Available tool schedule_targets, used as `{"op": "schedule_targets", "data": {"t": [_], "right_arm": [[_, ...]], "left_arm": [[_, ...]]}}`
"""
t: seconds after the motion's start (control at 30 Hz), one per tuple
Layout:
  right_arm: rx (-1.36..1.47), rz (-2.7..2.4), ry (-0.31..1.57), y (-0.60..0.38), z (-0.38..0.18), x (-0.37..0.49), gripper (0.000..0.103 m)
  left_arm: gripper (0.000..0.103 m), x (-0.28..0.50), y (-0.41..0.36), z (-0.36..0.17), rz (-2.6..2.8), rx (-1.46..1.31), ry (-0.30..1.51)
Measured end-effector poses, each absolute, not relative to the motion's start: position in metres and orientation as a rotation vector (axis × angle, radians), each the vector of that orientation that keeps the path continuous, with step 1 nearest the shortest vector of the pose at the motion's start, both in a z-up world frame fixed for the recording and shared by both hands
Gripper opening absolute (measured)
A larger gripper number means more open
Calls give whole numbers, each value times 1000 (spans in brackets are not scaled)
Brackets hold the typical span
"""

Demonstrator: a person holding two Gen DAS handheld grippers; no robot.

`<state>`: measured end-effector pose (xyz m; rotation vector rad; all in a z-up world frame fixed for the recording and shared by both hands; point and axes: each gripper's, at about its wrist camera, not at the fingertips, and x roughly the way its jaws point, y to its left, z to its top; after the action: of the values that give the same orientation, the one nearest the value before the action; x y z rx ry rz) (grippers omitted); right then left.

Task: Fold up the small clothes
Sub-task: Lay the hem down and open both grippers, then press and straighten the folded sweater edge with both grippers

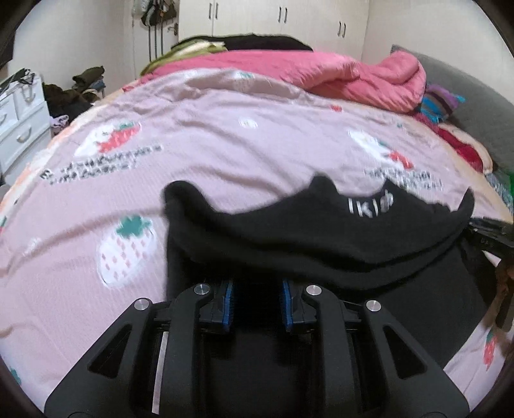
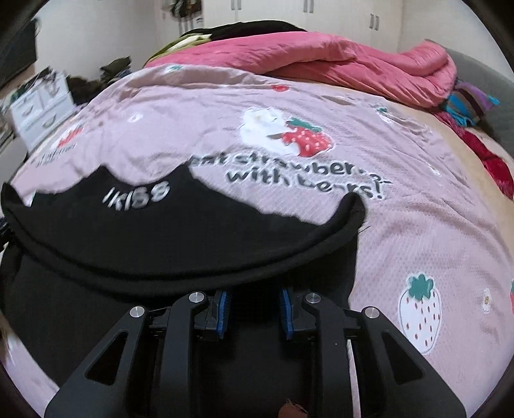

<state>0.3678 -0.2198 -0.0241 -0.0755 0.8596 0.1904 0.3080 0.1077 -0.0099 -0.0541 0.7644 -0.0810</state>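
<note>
Black knit garment with silver lettering (image 1: pixel 321 244) (image 2: pixel 160 238) folded over on pink strawberry-print bedsheet (image 1: pixel 225 144) (image 2: pixel 401 225). Left gripper (image 1: pixel 257 300) jaws parted, holding nothing (fabric just ahead). Right gripper (image 2: pixel 253 307) likewise parted, nothing held.

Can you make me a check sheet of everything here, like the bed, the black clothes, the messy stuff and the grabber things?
Surface: pink strawberry bedsheet, wrinkled, covering the bed.
Job's things: black garment with white lettering, lying on the sheet, one layer already folded over itself.
Clutter: rumpled pink quilt at the far side; striped cloth and red cloth on the right; dark clothes pile on the floor.
Grippers: left gripper and right gripper both open, over the garment's near edge, gripping nothing.
Cables: nothing seen.
Surroundings: white drawer unit on the left, white wardrobe behind the bed.
</note>
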Motion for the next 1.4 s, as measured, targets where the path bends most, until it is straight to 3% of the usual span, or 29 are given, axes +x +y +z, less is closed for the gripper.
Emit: {"op": "schedule_targets", "data": {"t": [0.17, 0.33, 0.4, 0.43, 0.53, 0.63, 0.67, 0.7, 0.73, 0.9, 1.07, 1.13, 1.2, 1.23, 1.4], "right_arm": [[-40, 124, 816, -236, -13, 376, 23], [-6, 73, 798, -259, -10, 374, 32], [9, 71, 824, -268, -14, 374, 46], [12, 76, 835, -270, -17, 375, 49], [-4, 87, 855, -271, -24, 374, 50], [-7, 117, 864, -268, -31, 371, 46], [-4, 134, 861, -267, -32, 370, 28], [-4, 152, 852, -265, -32, 368, 9], [-13, 152, 837, -263, -30, 364, 8], [-29, 98, 742, -266, -15, 351, 6], [-41, 63, 793, -268, -27, 350, 7], [-9, 62, 820, -273, -28, 344, 14], [83, 109, 797, -279, -19, 328, 40], [100, 125, 781, -280, -14, 319, 46], [85, 196, 738, -261, 1, 279, 54]], "left_arm": [[22, 308, 130, 9, -49, -119, 709], [30, 313, 147, 5, -28, -167, 748], [32, 316, 150, -3, -26, -181, 779], [36, 318, 150, -6, -25, -185, 791], [47, 320, 148, -14, -26, -182, 813], [47, 321, 144, -21, -15, -156, 824], [47, 321, 143, -22, -15, -150, 828], [34, 321, 141, -25, -16, -134, 834], [8, 321, 139, -27, -19, -121, 839], [4, 316, 135, -18, 1, -42, 809], [4, 317, 134, -28, 34, -15, 827], [8, 314, 133, -26, 43, -4, 824], [11, 307, 129, -16, 41, 6, 802], [16, 305, 128, -13, 39, 5, 795], [34, 285, 116, 0, -24, -39, 780]]}}
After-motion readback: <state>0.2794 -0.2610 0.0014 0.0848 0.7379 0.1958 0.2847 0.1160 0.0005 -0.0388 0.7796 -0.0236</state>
